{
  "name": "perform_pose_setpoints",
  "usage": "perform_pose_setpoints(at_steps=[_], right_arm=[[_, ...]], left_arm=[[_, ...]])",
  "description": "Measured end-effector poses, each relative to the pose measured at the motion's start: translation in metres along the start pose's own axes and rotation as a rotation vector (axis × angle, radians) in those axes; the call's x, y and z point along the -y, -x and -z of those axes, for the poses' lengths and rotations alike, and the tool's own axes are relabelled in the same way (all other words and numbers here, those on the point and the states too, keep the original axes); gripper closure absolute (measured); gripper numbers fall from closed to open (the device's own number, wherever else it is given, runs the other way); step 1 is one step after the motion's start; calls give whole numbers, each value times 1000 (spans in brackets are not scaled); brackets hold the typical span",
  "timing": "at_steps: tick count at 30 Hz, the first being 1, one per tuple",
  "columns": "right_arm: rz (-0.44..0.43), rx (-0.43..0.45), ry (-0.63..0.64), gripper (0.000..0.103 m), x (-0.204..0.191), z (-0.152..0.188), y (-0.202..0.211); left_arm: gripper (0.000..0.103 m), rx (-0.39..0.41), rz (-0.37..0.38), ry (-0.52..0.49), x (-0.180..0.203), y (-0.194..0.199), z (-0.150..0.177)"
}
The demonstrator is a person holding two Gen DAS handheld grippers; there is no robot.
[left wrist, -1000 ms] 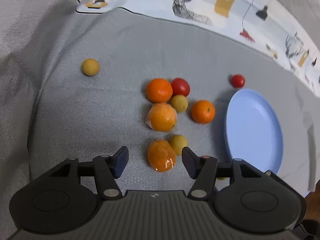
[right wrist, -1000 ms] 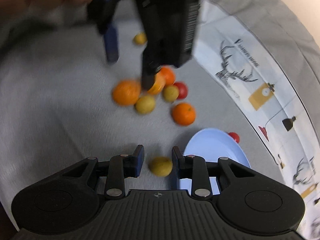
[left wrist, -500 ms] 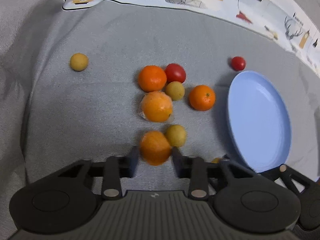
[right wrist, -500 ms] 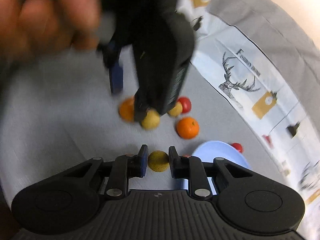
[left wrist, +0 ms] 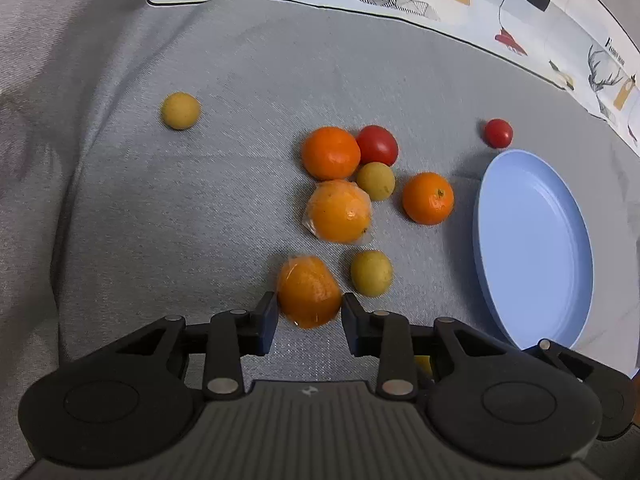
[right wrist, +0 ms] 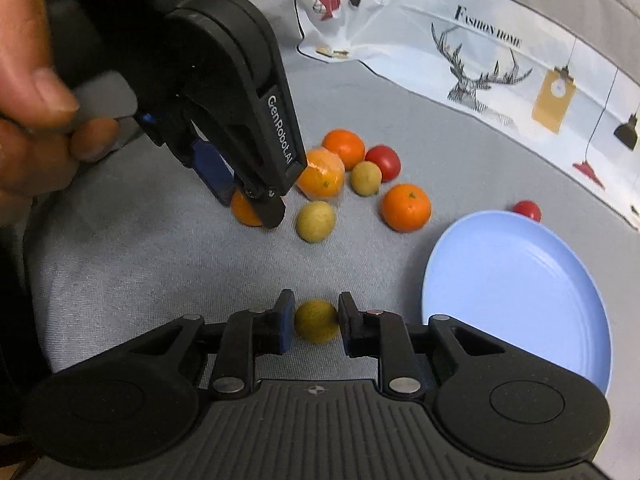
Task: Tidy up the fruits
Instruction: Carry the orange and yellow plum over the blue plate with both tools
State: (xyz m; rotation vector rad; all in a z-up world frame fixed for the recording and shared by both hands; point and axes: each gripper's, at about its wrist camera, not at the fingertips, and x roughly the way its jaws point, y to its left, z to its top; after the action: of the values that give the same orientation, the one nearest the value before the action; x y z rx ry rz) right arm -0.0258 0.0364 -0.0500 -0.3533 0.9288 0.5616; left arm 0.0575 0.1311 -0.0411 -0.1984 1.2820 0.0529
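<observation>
A film-wrapped orange (left wrist: pixel 307 292) sits between the pads of my left gripper (left wrist: pixel 308 320), which is shut on it. The right wrist view shows that left gripper (right wrist: pixel 248 208) pointing steeply down at the grey cloth. My right gripper (right wrist: pixel 315 320) holds a small yellow-green fruit (right wrist: pixel 316 321). Its jaws are opening slightly, with both pads still against the fruit. The light blue plate (right wrist: pixel 516 280) lies bare just right of it. Beyond lies a cluster: another wrapped orange (left wrist: pixel 339 212), two bare oranges (left wrist: pixel 330 153) (left wrist: pixel 428 203), two yellow fruits (left wrist: pixel 375 181) (left wrist: pixel 371 273) and a red tomato (left wrist: pixel 378 145).
A lone yellow fruit (left wrist: pixel 180 111) lies far left on the grey cloth. A small tomato (left wrist: pixel 498 133) rests just beyond the plate (left wrist: pixel 532 248). A white printed cloth (right wrist: pixel 500 52) borders the far side. A person's hand (right wrist: pixel 32 120) grips the left tool.
My left gripper's jaws closed from wide apart onto the wrapped orange. My right gripper narrowed onto the yellow fruit and rolled, so the plate now shows wider in its view.
</observation>
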Motion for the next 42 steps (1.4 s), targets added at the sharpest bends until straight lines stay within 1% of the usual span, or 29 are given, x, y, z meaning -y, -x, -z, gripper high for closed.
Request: perform_pose_setpoints(at_steps=[2, 7, 11, 19, 20, 22, 25, 29, 31, 33, 34, 35, 36, 40, 42], right_arm=[[9, -26, 7, 77, 2, 2, -5], [1, -1, -12, 77, 7, -2, 0], [-4, 50, -32, 78, 12, -9, 6], [27, 133, -82, 78, 30, -18, 30], [21, 172, -56, 78, 34, -19, 35], [36, 209, -62, 78, 45, -23, 50], [64, 244, -88, 78, 70, -34, 69], [129, 273, -96, 78, 109, -47, 84], [159, 275, -142, 78, 128, -44, 82], [179, 266, -226, 78, 147, -31, 77], [182, 248, -265, 78, 153, -24, 71], [188, 209, -293, 78, 159, -19, 63], [202, 179, -302, 78, 160, -15, 58], [229, 182, -335, 78, 170, -14, 54], [236, 163, -356, 78, 175, -11, 51]], left_arm=[[66, -5, -4, -12, 2, -3, 0], [66, 11, -5, -20, 2, -1, -1], [66, 36, 7, -11, 0, 4, -2], [66, 92, 0, -45, 5, 13, -2], [66, 103, -3, -53, 7, 15, -2], [66, 129, -6, -68, 9, 19, -2], [66, 178, -12, -84, 13, 28, -2], [66, 232, -17, -110, 20, 37, -1], [66, 259, -18, -130, 25, 41, 0], [66, 284, -10, -143, 32, 45, 1], [66, 296, -1, -150, 36, 47, 1], [66, 304, 3, -157, 41, 47, 2], [66, 313, 7, -168, 46, 47, 2], [66, 361, 21, -238, 74, 47, 8], [66, 380, 35, -282, 91, 46, 12]])
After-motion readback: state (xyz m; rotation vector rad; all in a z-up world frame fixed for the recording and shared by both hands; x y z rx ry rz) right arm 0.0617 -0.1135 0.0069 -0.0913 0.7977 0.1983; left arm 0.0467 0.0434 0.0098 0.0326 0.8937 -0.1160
